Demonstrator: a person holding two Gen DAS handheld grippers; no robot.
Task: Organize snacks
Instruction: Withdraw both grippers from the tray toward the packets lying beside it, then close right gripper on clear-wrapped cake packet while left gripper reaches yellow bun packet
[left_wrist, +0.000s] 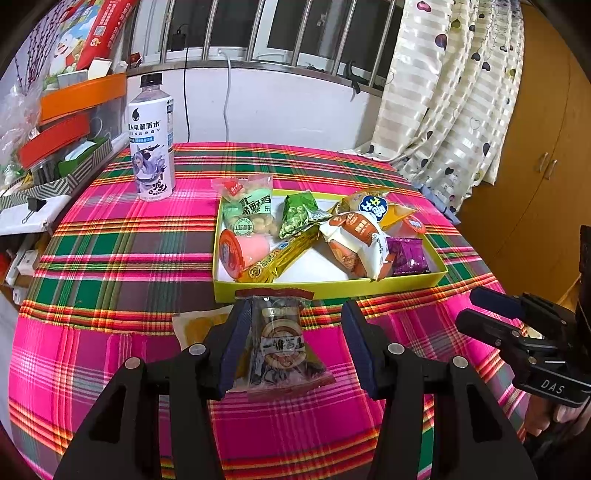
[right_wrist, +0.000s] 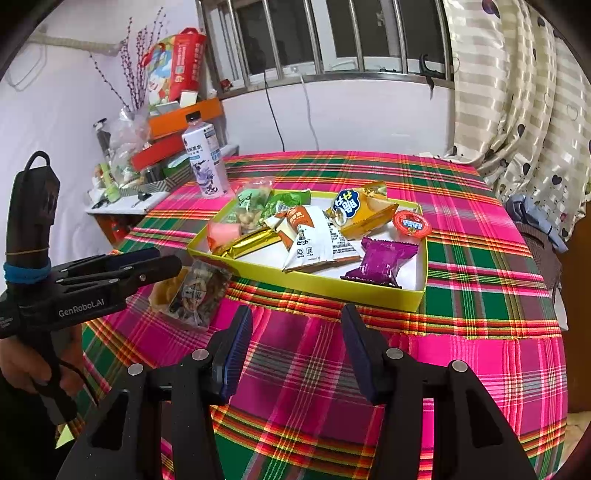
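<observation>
A yellow-green tray (left_wrist: 332, 286) (right_wrist: 306, 286) on the plaid table holds several snack packets. A clear packet with a round label (left_wrist: 280, 347) (right_wrist: 195, 293) lies on the cloth in front of the tray, partly over a yellow packet (left_wrist: 195, 326) (right_wrist: 164, 291). My left gripper (left_wrist: 293, 343) (right_wrist: 155, 264) is open, its fingers on either side of the clear packet, the left pad close against it. My right gripper (right_wrist: 297, 347) (left_wrist: 480, 306) is open and empty, over bare cloth to the right of the packets.
A white drink bottle (left_wrist: 151, 144) (right_wrist: 207, 158) stands upright behind the tray at the left. A cluttered side shelf with orange and red boxes (left_wrist: 74, 110) (right_wrist: 173, 129) sits beyond the table's left edge. Curtains (left_wrist: 454, 92) hang at the right.
</observation>
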